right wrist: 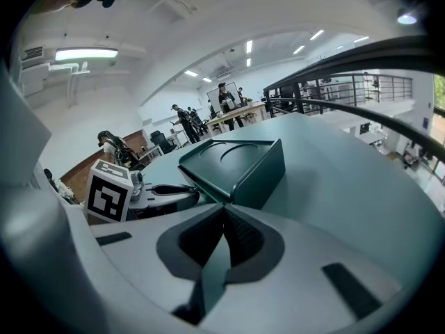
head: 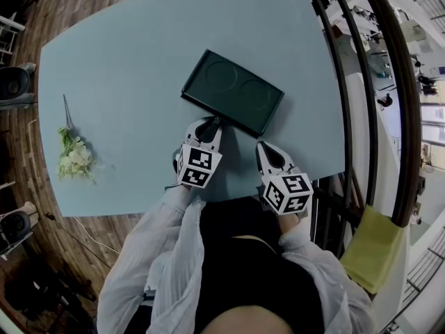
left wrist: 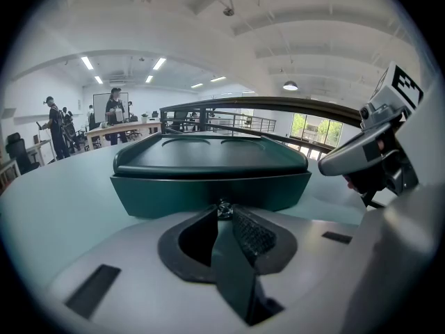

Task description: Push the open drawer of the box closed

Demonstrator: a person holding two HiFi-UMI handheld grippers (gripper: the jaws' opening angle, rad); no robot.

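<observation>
Box [head: 233, 91] sat toward the table's [head: 125, 61] near edge, left gripper [head: 212, 124] pinched on the drawer's [left wrist: 208, 193] knob [left wrist: 222, 208], right gripper [head: 263, 146] closed on nothing, so I'd have pushed straight in, level, not sideways.

A bunch of pale flowers [head: 75, 157] lies on the light blue counter [head: 125, 61], well to the left of the left hand-held gripper [head: 211, 122], with its stem pointing away from the person. Brown wooden floor [head: 69, 5] shows beyond the counter's left and far edges. A dark curved railing [head: 363, 103] runs to the right of the right hand-held gripper [head: 263, 146], with a yellow cloth [head: 375, 250] beside it. In the left gripper view, people [left wrist: 115, 108] stand at desks far ahead, under strip lights [left wrist: 87, 62].
</observation>
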